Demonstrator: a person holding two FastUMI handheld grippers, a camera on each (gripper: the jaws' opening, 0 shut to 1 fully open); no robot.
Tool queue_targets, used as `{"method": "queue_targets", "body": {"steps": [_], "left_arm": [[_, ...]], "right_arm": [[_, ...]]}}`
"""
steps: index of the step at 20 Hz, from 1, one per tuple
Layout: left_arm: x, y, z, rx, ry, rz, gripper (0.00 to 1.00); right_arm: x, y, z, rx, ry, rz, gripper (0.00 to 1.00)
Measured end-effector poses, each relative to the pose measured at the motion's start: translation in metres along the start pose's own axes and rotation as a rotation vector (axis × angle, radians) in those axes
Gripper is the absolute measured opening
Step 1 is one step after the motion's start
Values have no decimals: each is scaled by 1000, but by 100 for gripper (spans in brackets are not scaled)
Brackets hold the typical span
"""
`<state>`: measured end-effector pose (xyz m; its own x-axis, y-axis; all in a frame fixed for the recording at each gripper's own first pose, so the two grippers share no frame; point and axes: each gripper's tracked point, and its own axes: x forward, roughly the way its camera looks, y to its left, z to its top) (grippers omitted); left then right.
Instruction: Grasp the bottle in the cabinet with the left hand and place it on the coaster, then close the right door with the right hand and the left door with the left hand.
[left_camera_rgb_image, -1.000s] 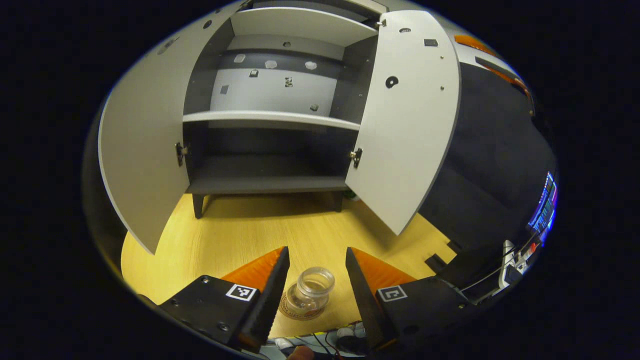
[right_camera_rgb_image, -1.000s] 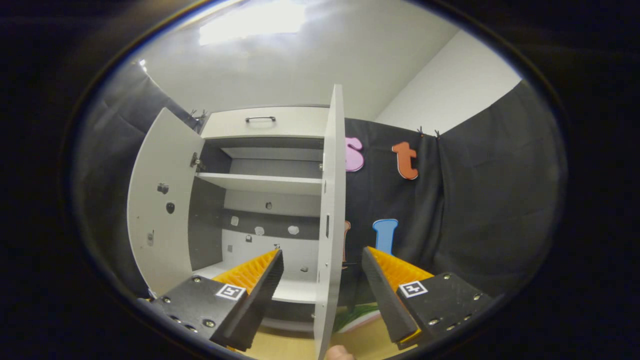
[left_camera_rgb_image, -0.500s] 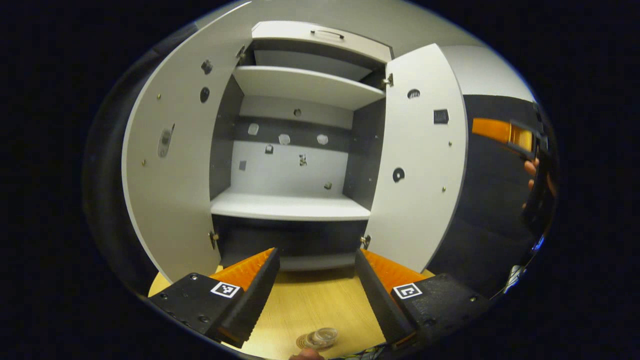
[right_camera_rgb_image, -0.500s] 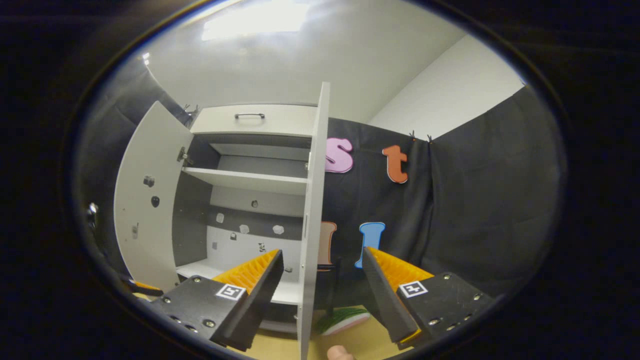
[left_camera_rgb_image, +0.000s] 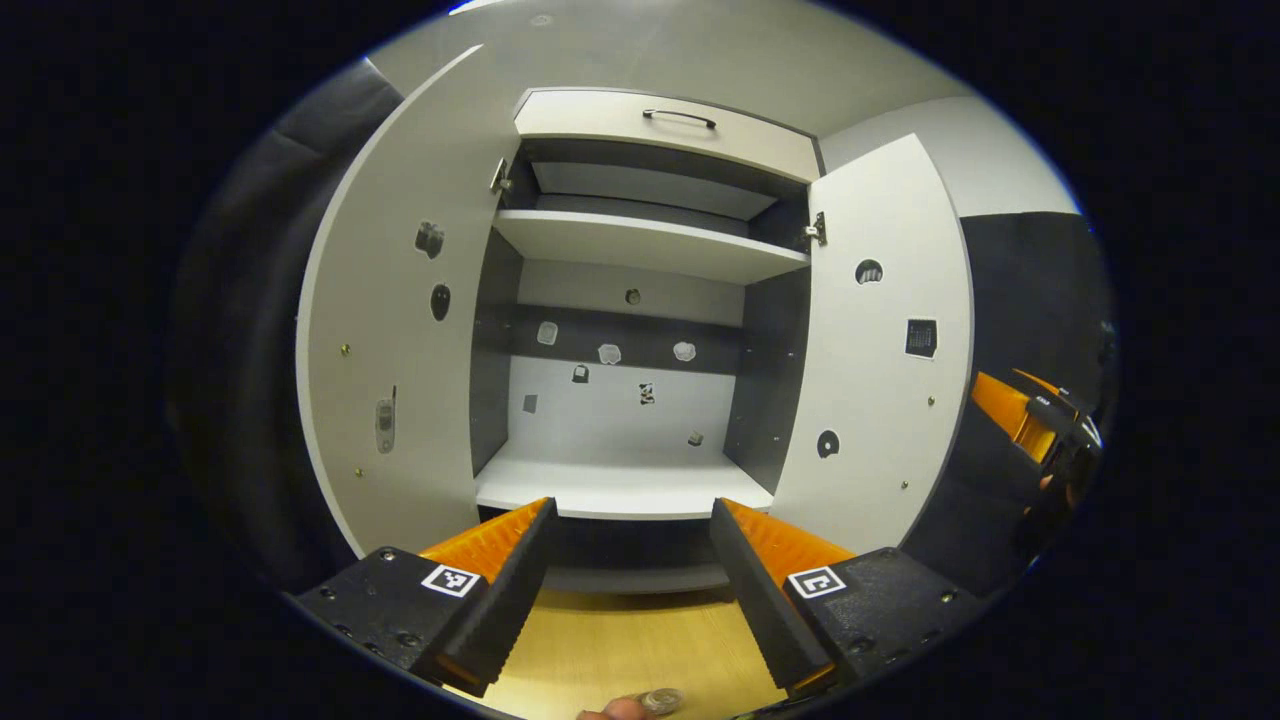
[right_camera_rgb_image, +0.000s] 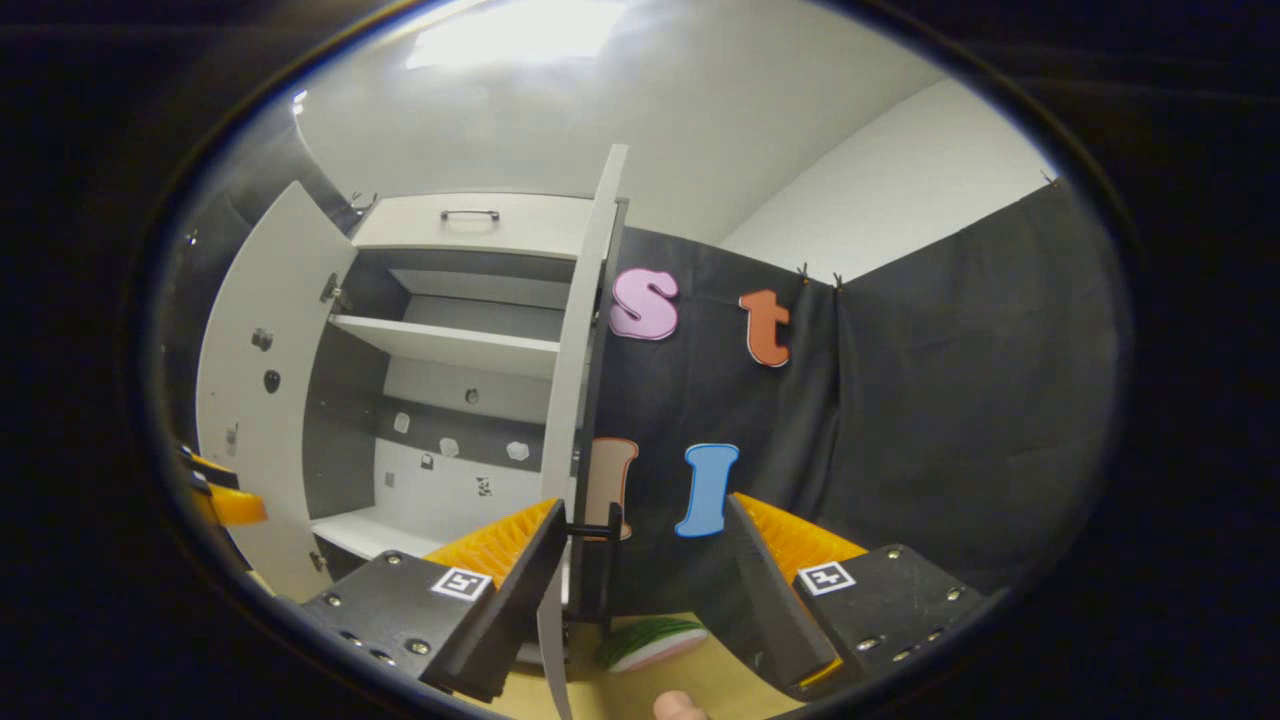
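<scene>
Left gripper (left_camera_rgb_image: 628, 590) and right gripper (right_camera_rgb_image: 640, 590) are both spread wide, apparently holding nothing.

In the left gripper view the cabinet (left_camera_rgb_image: 640, 330) stands wide open: its 2 doors swing out to either side, the left door (left_camera_rgb_image: 395, 370) and the right door (left_camera_rgb_image: 870, 370), leaving the middle shelf (left_camera_rgb_image: 625, 490) bare and reachable between them. The left hand-held gripper (left_camera_rgb_image: 628, 600) has its fingers spread over open bench (left_camera_rgb_image: 630, 650). In the right gripper view the right door (right_camera_rgb_image: 570, 400) stands edge-on just ahead of the spread right hand-held gripper (right_camera_rgb_image: 640, 600), its handle (right_camera_rgb_image: 592, 532) between the fingers.
</scene>
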<state>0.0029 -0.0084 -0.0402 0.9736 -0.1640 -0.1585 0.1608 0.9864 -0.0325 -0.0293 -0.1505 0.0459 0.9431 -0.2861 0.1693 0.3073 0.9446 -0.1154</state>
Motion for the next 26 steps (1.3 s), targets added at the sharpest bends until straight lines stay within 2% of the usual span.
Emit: {"method": "queue_targets", "body": {"steps": [1, 3, 5, 9, 10, 11, 12, 15, 17, 20, 21, 22, 24, 25, 26], "left_arm": [[-2, 1, 7, 1, -10, 16, 96], [-4, 1, 17, -5, -20, 35, 96], [-7, 2, 25, -8, -45, 55, 96], [-14, 3, 36, 7, -77, 78, 96], [-16, 4, 37, 12, -80, 84, 95], [-17, 6, 39, 15, -82, 91, 92], [-19, 7, 41, 15, -86, 97, 96], [-24, 12, 42, 0, -90, 110, 96], [-28, 14, 41, -9, -89, 117, 96], [-34, 19, 39, -18, -85, 131, 96], [-35, 20, 37, -22, -81, 135, 92], [-36, 22, 36, -27, -78, 138, 96], [-38, 24, 34, -36, -71, 143, 96], [-38, 27, 34, -41, -70, 146, 91], [-39, 28, 34, -42, -70, 149, 92]], "right_arm": [[2, -4, -1, 1, -1, -8, 96], [6, -11, -7, 2, 4, -24, 93], [10, -15, -14, 11, 21, -28, 96], [19, -8, -22, 32, 46, 4, 93], [20, -6, -23, 34, 48, 16, 95], [19, -5, -24, 33, 50, 23, 95], [19, -7, -24, 25, 45, 17, 95], [21, -4, -24, 29, 48, 28, 95], [21, 1, -23, 33, 52, 47, 98], [19, 17, -18, 38, 41, 80, 93], [18, 21, -18, 39, 43, 88, 95], [17, 26, -17, 44, 42, 100, 95], [16, 38, -17, 57, 47, 128, 95], [17, 46, -16, 63, 47, 143, 95], [17, 53, -16, 69, 48, 157, 98]]}}
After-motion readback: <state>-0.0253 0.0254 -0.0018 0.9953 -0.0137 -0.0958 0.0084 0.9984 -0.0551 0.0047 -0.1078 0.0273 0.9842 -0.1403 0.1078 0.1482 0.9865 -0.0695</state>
